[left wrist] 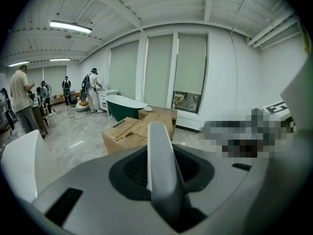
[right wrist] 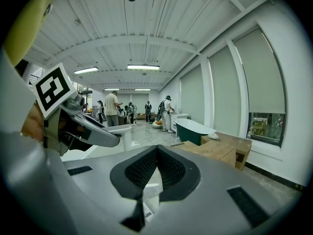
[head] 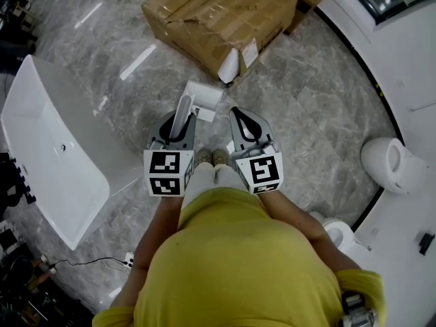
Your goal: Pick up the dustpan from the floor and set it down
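1. Gripping the grey handle (left wrist: 161, 170) of the dustpan (head: 203, 99), the left tool (head: 176, 129) has its jaws set narrow around the shaft, which runs out between them and forward.
2. Beside it, the right tool (head: 244, 122) holds nothing. Its jaws are brought together at the tips, with only a sliver of gap behind them.
3. Both tools sit side by side just in front of the person's body, angled a little downward, above the shoes (head: 211, 157).
4. The dustpan's white pan hangs just beyond the left tool, over the grey marble floor (head: 306, 101). It appears lifted clear, though the steep downward view does not settle that.
5. Farther out lie a torn cardboard box (head: 218, 16) ahead and a white bathtub (head: 48, 142) to the person's left.
6. Judging progress: the pick-up looks done. Setting the dustpan down and releasing it remain.
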The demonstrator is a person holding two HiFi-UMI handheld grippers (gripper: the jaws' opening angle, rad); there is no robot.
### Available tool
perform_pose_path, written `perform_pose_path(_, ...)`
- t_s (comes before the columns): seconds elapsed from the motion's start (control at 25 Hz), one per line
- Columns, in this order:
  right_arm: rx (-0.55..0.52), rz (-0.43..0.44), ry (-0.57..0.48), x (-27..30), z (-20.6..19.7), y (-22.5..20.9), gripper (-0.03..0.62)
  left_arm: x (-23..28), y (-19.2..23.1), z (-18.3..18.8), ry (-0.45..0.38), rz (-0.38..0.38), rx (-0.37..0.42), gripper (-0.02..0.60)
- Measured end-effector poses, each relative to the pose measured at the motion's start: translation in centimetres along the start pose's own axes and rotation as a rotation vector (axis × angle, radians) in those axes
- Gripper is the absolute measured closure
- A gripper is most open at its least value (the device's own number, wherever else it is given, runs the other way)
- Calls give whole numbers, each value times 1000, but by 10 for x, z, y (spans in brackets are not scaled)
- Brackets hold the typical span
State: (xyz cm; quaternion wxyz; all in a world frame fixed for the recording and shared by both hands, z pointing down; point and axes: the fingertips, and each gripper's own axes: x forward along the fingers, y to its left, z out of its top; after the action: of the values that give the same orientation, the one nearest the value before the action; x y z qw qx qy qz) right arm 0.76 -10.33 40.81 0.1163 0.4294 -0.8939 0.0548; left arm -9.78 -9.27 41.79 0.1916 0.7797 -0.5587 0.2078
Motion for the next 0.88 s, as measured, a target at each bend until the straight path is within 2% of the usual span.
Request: perform_pose_path(0.88,7,-53,55,-1,-19,-11,582,61,14,-71,80,-10,-39,471)
